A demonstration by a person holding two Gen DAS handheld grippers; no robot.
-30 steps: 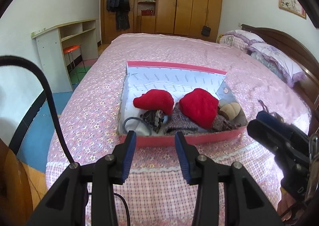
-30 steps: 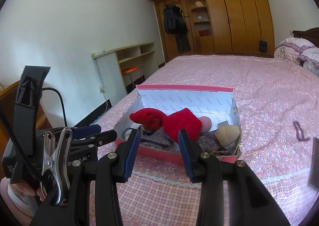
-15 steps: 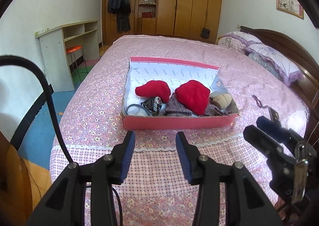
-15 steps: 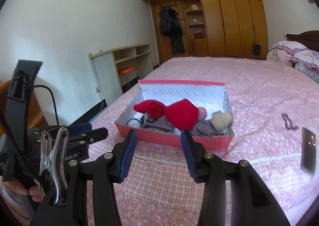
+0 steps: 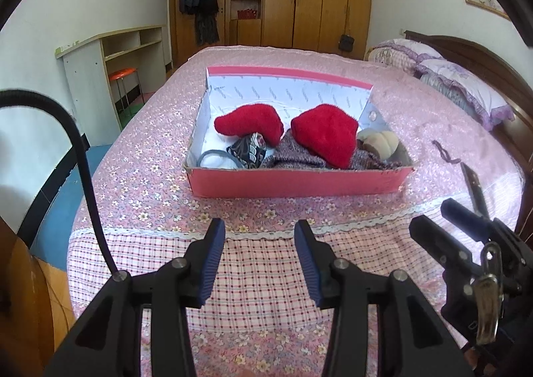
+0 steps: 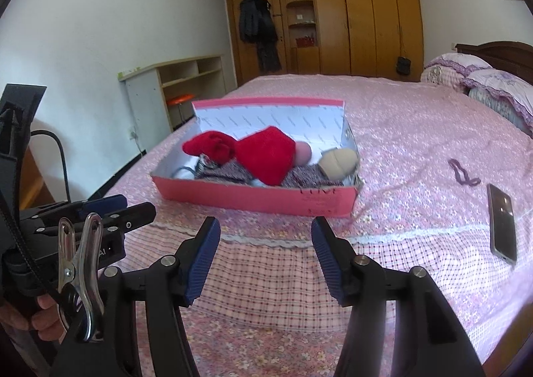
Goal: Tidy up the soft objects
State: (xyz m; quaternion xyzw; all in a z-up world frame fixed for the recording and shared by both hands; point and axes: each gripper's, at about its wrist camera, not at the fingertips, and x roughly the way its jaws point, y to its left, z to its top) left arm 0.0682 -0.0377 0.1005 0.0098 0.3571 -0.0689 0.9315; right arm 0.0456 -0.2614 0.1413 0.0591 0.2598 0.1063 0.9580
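Soft items, two red plush pieces (image 5: 319, 134) among knitwear, fill the pink cardboard shoebox (image 5: 299, 182) on the floral bed (image 5: 150, 157), long axis crosswise, ahead of both tools. I hold left gripper (image 5: 260, 257) half open, empty; right gripper (image 6: 266, 250) empty, jaws just widening. Neither clearly nearer.

2 wrist fisheye views aimed over the foot of the bed (image 5: 140, 157)

Both are angled downward along their own fingers from near the bed's end; the pink box (image 5: 299, 182) is seen head-on in the left view and from further right in the right view (image 6: 253, 193). Box, bed and wardrobe (image 6: 366, 17) are shared.
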